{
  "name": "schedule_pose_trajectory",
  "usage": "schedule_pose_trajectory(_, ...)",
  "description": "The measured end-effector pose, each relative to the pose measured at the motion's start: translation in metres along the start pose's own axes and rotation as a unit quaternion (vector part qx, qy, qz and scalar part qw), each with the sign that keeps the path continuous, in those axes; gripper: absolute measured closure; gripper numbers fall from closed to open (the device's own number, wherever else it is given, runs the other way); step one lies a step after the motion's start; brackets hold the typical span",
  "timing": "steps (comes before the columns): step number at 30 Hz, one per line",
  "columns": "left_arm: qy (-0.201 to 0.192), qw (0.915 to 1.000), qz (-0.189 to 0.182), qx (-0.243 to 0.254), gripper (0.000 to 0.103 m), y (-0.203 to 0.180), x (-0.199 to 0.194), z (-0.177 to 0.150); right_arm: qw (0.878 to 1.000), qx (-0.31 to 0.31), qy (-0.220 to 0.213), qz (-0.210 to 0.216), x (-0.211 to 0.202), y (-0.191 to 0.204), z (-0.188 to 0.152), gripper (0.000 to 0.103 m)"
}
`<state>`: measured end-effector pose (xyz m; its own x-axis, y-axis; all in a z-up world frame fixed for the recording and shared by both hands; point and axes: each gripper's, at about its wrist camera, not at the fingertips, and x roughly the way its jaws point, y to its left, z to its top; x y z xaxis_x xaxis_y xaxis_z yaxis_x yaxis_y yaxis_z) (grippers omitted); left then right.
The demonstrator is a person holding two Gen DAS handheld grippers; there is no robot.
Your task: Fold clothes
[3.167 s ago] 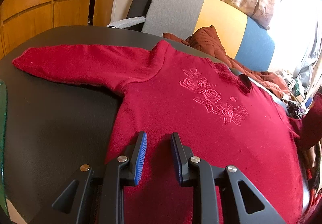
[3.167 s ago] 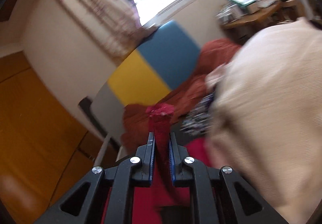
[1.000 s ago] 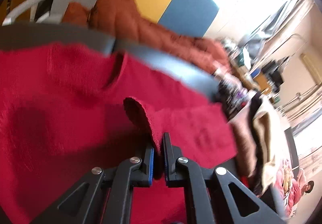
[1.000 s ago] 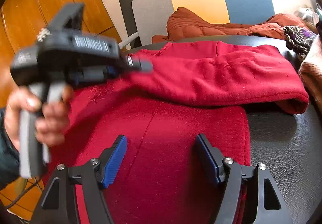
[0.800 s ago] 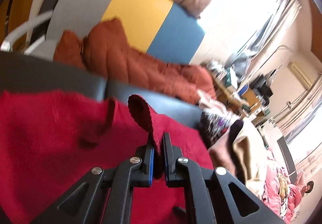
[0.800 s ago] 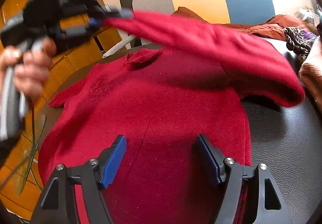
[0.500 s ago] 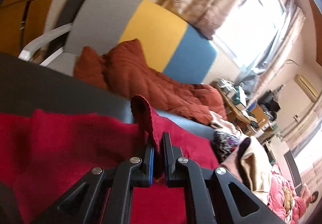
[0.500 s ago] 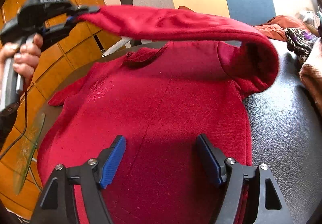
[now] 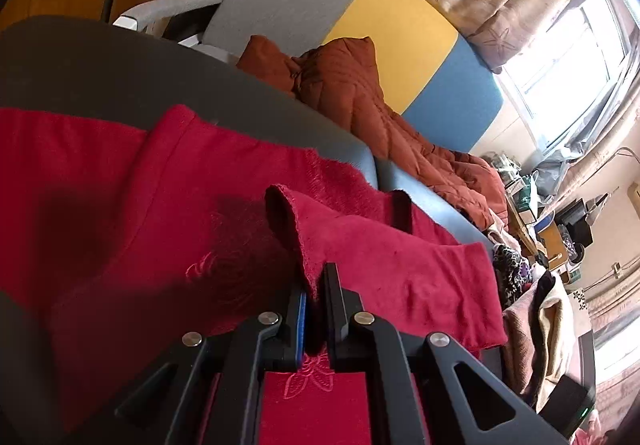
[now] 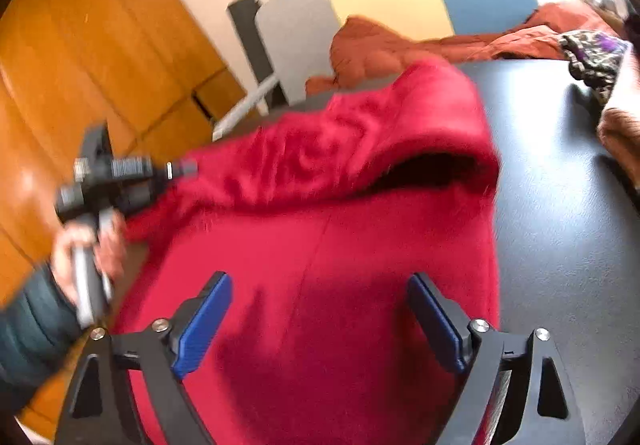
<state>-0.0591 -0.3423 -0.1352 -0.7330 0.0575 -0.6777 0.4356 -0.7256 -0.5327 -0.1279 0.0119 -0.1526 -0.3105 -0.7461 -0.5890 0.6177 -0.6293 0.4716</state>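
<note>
One dark counter (image 10: pixel 560 213) carries the whole job, and the red sweater (image 10: pixel 320 265) lies spread on it with its body flat, which is what a fold needs: a steady base to lay the sleeve over. Behind it at 12 o'clock stands a chair (image 9: pixel 360 17) with a grey, yellow and blue back, a rust quilted jacket (image 9: pixel 360 85) slumped on the seat, and at 3 o'clock a heap of other clothes (image 9: pixel 536 305) sits near the counter's edge, apparently waiting their turn. The sleeve (image 9: pixel 380 257) is drawn across the chest, its cuff end pinched in the left claw (image 9: pixel 314 305), jaws nearly together on the cloth; I judge it is held by the cuff so the whole sleeve trails after it in one piece. The right claw (image 10: pixel 320 321) hangs wide open over the lower body of the sweater at 6 o'clock, gripping nothing, whether it touches the cloth I cannot tell. The left wrist view alone shows the pinch itself and the embroidered roses (image 9: pixel 308 377) under the claw; the right wrist view alone shows the hand (image 10: pixel 86 245) at 9 o'clock and the sleeve arching up from the shoulder at 1 o'clock, a dark hollow beneath the bend, though much of it is blurred.
</note>
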Motion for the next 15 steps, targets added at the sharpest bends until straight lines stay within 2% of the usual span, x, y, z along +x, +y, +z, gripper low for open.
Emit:
schedule_pose_trajectory(5, 0.003, 1.0, -0.003, 0.001, 0.097, 0.004, 0.004, -0.004, 0.995, 0.093, -0.04, 0.017, 0.012, -0.028, 0.037, 0.003)
schedule_pose_trajectory(9, 0.011, 0.9999, 0.003, -0.001, 0.097, 0.009, 0.009, -0.009, 0.984, 0.158, -0.079, 0.02, 0.02, -0.048, 0.058, 0.003)
schedule_pose_trajectory(12, 0.024, 0.9996, 0.013, 0.005, 0.097, 0.013, 0.013, -0.018, 0.975, 0.186, -0.119, 0.013, 0.012, -0.058, 0.065, 0.004)
schedule_pose_trajectory(15, 0.034, 0.9992, 0.019, 0.006, 0.096, 0.018, 0.019, -0.029, 0.972, 0.204, -0.114, -0.01, 0.01, -0.067, 0.055, 0.008)
